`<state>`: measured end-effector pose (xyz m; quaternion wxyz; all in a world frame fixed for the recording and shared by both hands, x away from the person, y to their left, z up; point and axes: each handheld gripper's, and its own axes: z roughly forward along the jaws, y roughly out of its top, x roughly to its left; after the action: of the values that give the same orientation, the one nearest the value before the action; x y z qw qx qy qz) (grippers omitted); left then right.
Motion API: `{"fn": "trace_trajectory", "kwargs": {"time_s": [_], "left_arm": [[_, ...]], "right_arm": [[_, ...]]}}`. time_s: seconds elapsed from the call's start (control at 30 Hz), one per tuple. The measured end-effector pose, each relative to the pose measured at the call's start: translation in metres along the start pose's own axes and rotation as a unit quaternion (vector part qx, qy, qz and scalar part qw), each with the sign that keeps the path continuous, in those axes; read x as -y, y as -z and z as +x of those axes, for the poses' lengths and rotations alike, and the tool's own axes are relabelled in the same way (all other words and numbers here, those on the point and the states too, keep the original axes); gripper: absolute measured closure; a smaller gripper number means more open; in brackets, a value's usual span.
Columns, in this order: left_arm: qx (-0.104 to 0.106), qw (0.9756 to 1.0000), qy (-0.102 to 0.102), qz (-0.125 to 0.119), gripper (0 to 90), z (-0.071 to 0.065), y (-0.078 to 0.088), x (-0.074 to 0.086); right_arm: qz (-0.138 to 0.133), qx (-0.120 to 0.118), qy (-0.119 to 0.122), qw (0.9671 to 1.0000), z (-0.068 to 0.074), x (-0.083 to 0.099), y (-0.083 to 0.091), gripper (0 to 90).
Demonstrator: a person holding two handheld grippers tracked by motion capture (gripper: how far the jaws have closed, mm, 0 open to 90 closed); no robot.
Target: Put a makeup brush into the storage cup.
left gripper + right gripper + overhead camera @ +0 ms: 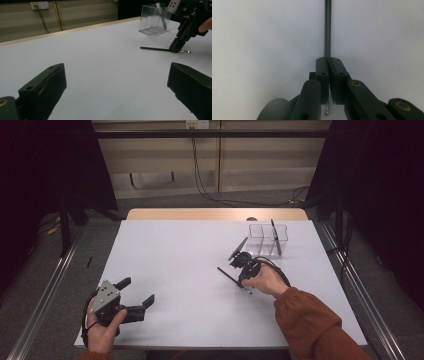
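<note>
A thin black rod [227, 274] with a small metal tip lies flat on the white table [180, 250]. My right gripper [240, 282] is shut on it near that tip. In the right gripper view the jaws [328, 60] press together on the rod [327, 30], which runs straight away from them. From the left gripper view the same rod [155, 48] rests on the table under the right gripper [176, 47]. My left gripper [137, 291] sits at the near left, open and holding nothing, its jaws [115, 82] wide apart.
A clear compartment box [256, 227] stands at the back right with a black rod [274, 236] leaning in it; it also shows as the clear box [150, 20]. Another dark rod [238, 248] lies just left of the box.
</note>
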<state>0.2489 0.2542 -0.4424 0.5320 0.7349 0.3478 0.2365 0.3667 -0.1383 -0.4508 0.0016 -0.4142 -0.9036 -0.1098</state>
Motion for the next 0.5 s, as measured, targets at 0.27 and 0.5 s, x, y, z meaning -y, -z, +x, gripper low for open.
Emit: {"fn": "trace_trajectory", "kwargs": {"time_s": [0.27, 0.5], "left_arm": [[0.0, 1.0, 0.002, 0.0, 2.2, 0.0, 0.0, 0.0], [0.001, 1.0, 0.002, 0.001, 2.2, 0.0, -0.001, 0.0]], "right_arm": [[-0.025, -0.01, -0.009, 0.9996, -0.004, 0.005, 0.005, 86.3], [-0.068, -0.017, -0.014, 0.9974, -0.008, 0.01, 0.018, 86.3]]}}
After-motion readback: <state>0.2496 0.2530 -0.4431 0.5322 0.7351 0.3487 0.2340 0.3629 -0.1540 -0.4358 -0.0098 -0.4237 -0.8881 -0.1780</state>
